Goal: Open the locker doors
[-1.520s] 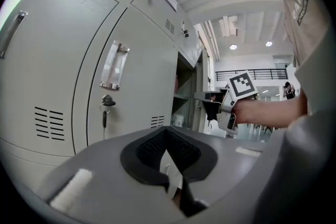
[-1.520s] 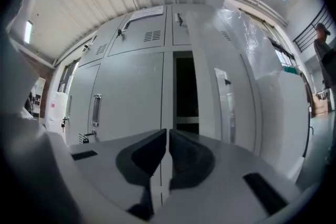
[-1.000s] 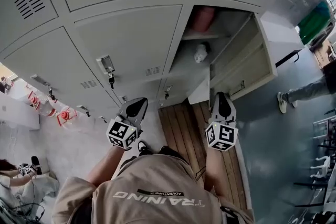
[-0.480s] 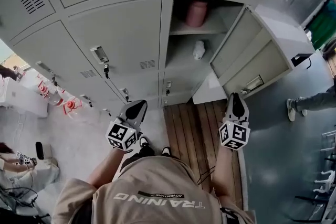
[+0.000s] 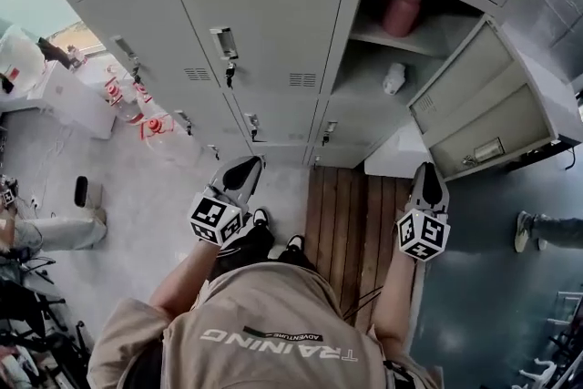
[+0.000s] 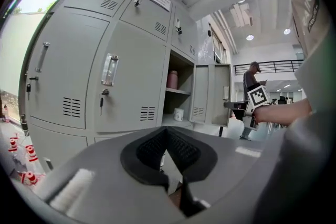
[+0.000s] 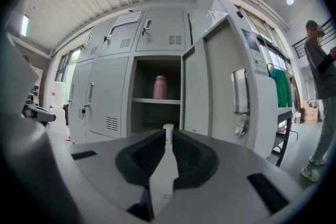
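A bank of grey lockers fills the top of the head view. One door [image 5: 483, 96] at the right stands swung open. Its compartment holds a pink bottle [image 5: 402, 14] on the shelf and a small white object [image 5: 393, 77] below. The locker door to its left [image 5: 264, 23] is closed, with a handle [image 5: 223, 43] and a key hanging under it. My left gripper [image 5: 239, 173] is shut and empty, well short of the lockers. My right gripper [image 5: 428, 182] is also shut and empty, below the open door. The right gripper view looks at the pink bottle [image 7: 159, 87] and the open door [image 7: 226, 86].
Wooden planks [image 5: 355, 214] lie on the floor before the open locker. Red-and-white jugs [image 5: 150, 118] stand at the lockers' left. A person's leg [image 5: 547, 230] shows at the right and another person's legs [image 5: 46, 232] at the left. A person [image 6: 254, 78] stands beyond the open door.
The head view has swung, so the lockers now sit more squarely ahead and the open door further right. Both grippers stay shut and low, and the right one has drifted right and down.
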The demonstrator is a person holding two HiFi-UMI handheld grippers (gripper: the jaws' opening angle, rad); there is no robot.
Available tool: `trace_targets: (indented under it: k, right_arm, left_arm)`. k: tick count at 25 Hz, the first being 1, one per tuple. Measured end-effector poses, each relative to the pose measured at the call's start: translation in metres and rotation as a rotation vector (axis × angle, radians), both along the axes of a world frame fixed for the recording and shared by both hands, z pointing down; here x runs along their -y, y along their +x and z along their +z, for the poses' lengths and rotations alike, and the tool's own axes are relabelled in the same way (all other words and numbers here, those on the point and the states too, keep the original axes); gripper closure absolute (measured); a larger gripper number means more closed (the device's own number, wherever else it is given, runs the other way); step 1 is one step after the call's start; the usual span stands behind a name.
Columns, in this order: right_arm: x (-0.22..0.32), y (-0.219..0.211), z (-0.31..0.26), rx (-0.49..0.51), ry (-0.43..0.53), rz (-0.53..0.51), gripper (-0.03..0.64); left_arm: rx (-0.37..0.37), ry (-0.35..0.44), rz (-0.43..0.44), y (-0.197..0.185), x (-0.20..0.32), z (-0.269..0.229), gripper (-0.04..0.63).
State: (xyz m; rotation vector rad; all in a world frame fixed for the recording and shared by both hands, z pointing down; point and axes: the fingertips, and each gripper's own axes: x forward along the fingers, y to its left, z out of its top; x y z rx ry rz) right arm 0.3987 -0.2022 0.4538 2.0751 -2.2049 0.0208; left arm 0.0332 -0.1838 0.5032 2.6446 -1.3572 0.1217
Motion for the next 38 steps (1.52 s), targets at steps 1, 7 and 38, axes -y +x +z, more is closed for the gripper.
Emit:
trace_targets:
  k: [1,7,38]
  right_arm:
    - [0.001,-0.009,0.003,0.002,-0.008,-0.023,0.595]
    - [0.006,-0.086,0.007,-0.017,-0.003,-0.157,0.595]
    - [0.084,-0.447,0.183,-0.064,-0.182,-0.627,0.595]
  left_arm:
    - [0.003,0.008,-0.017,-0.006,-0.002,-0.003,0.588]
    - [0.015,0.036,-0.079,-0.053,-0.01,-0.004,0.588]
    - [0.023,-0.037,-0.003,-0.179,0.068,0.077,0.588]
